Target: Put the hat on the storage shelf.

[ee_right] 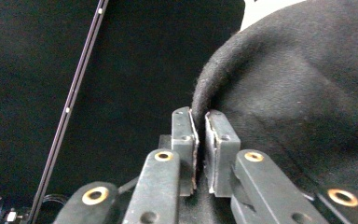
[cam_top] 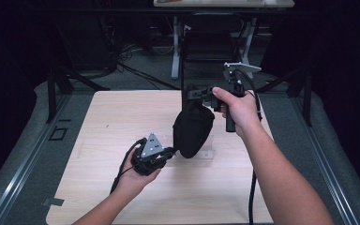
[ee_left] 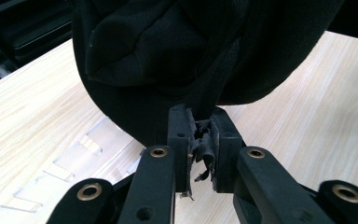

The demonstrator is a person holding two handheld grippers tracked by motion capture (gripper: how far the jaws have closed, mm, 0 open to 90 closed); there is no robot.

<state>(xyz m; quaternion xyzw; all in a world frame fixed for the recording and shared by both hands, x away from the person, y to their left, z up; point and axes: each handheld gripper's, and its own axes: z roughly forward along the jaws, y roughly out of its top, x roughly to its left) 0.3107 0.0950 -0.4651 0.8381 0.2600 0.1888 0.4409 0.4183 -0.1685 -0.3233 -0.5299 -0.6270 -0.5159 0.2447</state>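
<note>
A black cloth (cam_top: 193, 131), soft and rounded like a hat, hangs above the light wooden table (cam_top: 112, 122). My right gripper (cam_top: 191, 95) holds it up by its top rim, which in the right gripper view runs between the nearly touching jaws of that gripper (ee_right: 200, 135), with the black cloth (ee_right: 298, 93) bulging to the right. My left gripper (cam_top: 172, 151) reaches in from the lower left, just above the table. In the left gripper view the left gripper (ee_left: 200, 135) pinches the bottom edge of the black cloth (ee_left: 168, 46).
Clear tape marks (ee_left: 70, 163) lie on the table under the cloth. A black chair (cam_top: 211, 44) and white desk legs (cam_top: 175, 51) stand on the floor beyond the far edge. Metal rails (cam_top: 26, 159) run along both sides of the table.
</note>
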